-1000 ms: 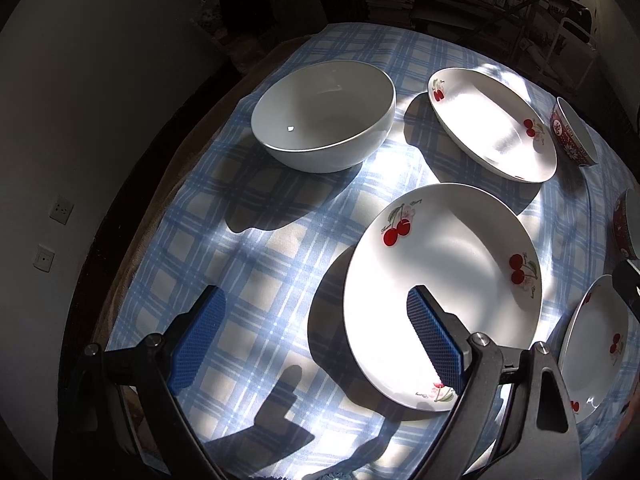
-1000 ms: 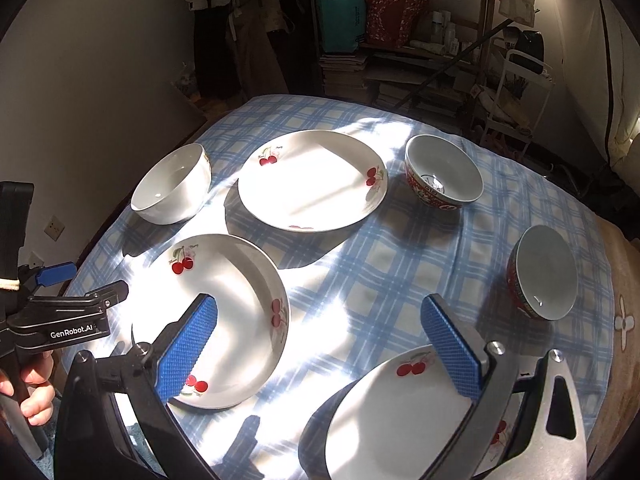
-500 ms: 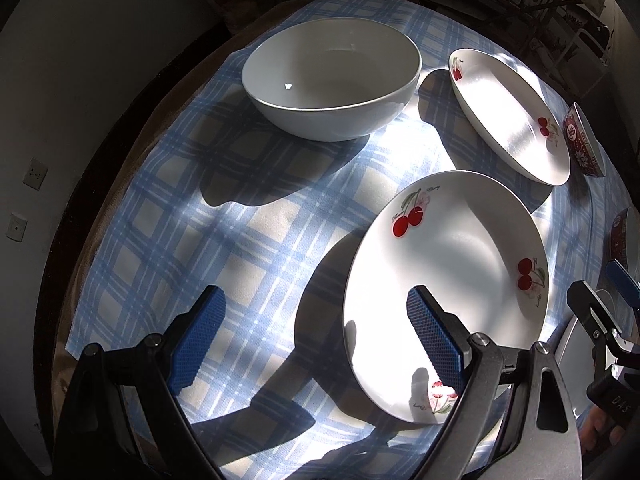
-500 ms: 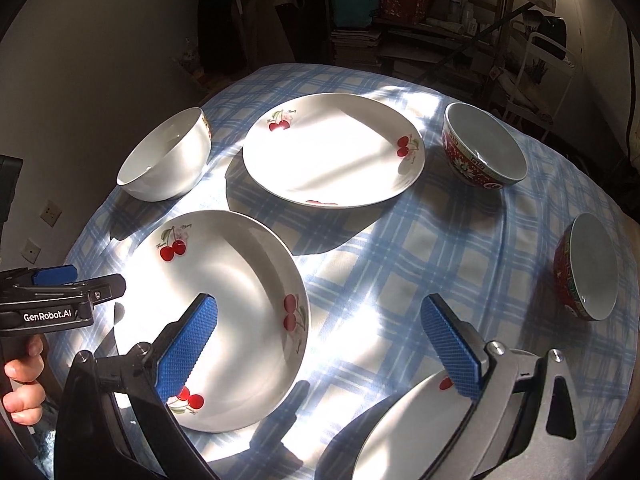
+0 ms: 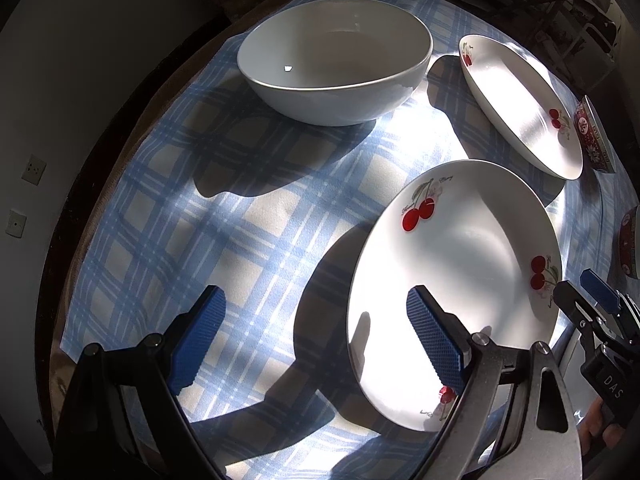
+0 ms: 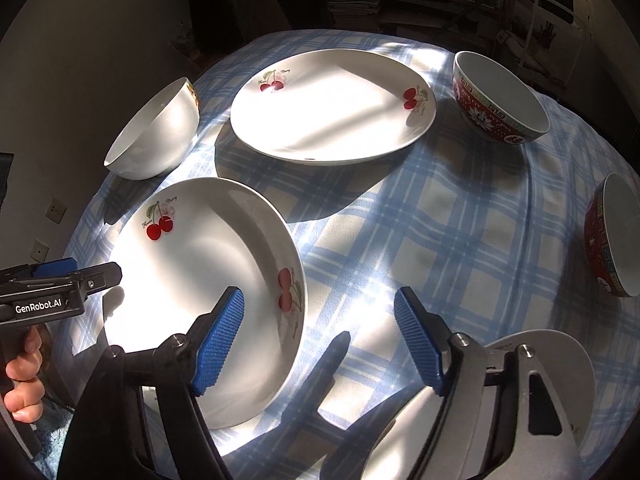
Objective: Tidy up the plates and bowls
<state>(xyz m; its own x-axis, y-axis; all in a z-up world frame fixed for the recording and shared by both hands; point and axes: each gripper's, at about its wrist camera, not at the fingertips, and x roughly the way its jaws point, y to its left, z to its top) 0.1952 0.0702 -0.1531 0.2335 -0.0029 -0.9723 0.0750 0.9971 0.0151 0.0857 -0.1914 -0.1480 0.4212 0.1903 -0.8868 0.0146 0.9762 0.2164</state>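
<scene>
Your right gripper [image 6: 318, 340]: jaws closing, not yet on anything; its left pad hangs over the inner face of the near cherry plate [image 6: 192, 276], its right pad over bare checked cloth [image 6: 440, 216], so the plate's right rim runs up between them. No contact that I can see

Your left gripper [image 5: 316, 340]: jaws wide and empty, right pad over the same plate's well, left pad over cloth; that plate's left rim lies between the pads, untouched

So you have this one plate bracketed from both sides, at about 9 and 3 o'clock on its rim

Handling, as a judgement: glazed ceramic, stiff, moderately heavy, slick under ribbed pads, chips if knocked. Take it at the raised rim, one pad inside and one under the lip, and lift level

Outward, in the right view: second cherry plate [image 6: 332, 108] at 12 o'clock; plain white bowl [image 6: 156, 132] at 10 to 11; red patterned bowl [image 6: 496, 98] at 1; another red bowl [image 6: 612, 236] at 3; a third plate [image 6: 404, 436] at 5, partly behind your right finger

Writing: "GenRobot.AI" on the left gripper's body, "DAS" on the right gripper's body in the left view. Small script beside the cherries, too small to read
</scene>
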